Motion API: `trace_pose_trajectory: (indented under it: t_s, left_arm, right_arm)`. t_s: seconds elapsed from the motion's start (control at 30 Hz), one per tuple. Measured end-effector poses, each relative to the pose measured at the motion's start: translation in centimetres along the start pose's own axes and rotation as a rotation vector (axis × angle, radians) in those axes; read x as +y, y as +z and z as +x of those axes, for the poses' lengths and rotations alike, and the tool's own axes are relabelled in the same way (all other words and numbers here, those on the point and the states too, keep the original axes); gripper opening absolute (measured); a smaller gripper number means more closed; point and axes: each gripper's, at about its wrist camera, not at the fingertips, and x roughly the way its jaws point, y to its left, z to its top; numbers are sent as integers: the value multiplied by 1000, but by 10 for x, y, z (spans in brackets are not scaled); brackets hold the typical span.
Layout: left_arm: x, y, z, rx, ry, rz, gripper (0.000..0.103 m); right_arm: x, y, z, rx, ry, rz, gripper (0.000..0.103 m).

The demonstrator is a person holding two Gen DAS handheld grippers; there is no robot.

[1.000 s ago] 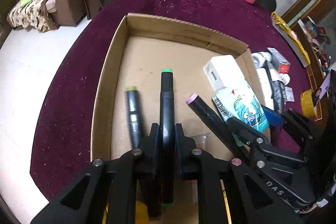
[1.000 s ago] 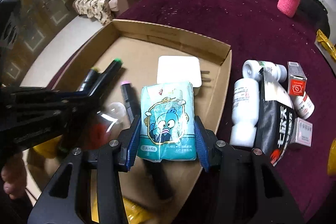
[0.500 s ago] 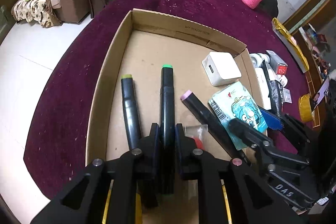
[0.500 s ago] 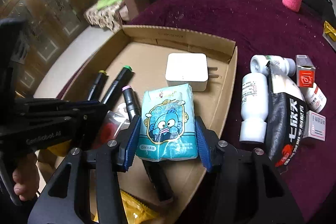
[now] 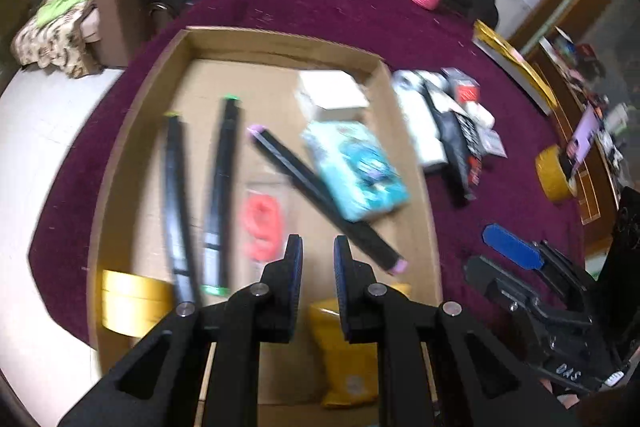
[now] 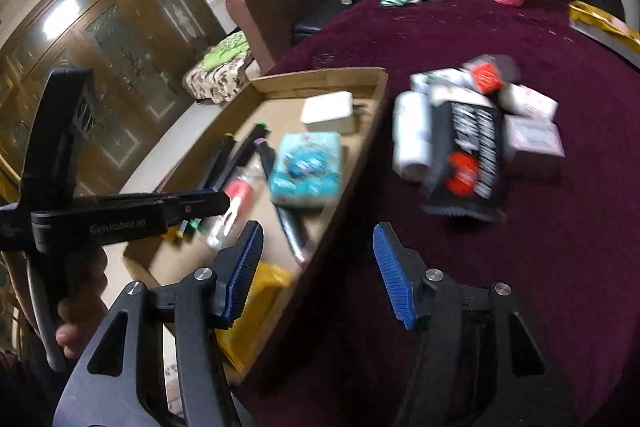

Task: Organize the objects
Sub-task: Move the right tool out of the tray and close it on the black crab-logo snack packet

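Since a second ago: the black marker with green caps (image 5: 220, 187) is out of my left gripper (image 5: 316, 247) and lies on the floor of the shallow cardboard box (image 5: 280, 41), between the two other black markers, nearer the left wall. The teal cartoon-print tissue pack (image 6: 306, 167) has left my right gripper (image 6: 318, 231) and rests by the box's right wall, just in front of the white adapter at the far right corner.

Left jaws: all but closed, only a narrow gap, nothing in it. Right jaws: have just been opening, now wide and empty, above the maroon table cloth (image 6: 520, 39) outside the box's right wall.

Step, as I judge it: both placements done, next pick due. Loose things remain right of the box, the white plastic bottle (image 6: 412, 139) nearest. Next move calls for carrying my right jaws over it, lining them across its body, then lowering.
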Motion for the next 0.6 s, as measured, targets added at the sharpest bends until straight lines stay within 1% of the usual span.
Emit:
trace_pose_trajectory:
  t_s: [0.1,0.17,0.23,0.3,0.37,0.43,0.53,0.57,0.6]
  left_arm:
    - [-17,-3,6,25,-53,2,15]
    - [-29,-5,8,28,-45,25,15]
    - [-40,-7,9,29,-59,54,15]
    - [-45,-8,8,24,-80,56,15]
    - [-46,-7,7,18,-107,45,15]
    - [-47,-7,9,26,-112,40,15]
    - [-47,-8,9,13,-115,49,16]
    - [-45,-8,8,9,-115,47,23]
    - [-42,-9,7,4,-119,41,34]
  right_arm:
    - [-21,-6,-11,-6,-18,41,58]
    - [-37,-8,-17,-9,-27,75,58]
    - [-50,-7,-20,-12,-29,104,58]
    - [-59,-4,-21,-13,-37,122,58]
    - [-68,1,-17,-4,-43,147,58]
    - [-72,11,-11,-10,-51,164,58]
    - [-73,27,1,-13,-103,142,59]
    - [-74,32,5,-9,-114,134,59]
    - [-75,36,9,2,-126,122,59]
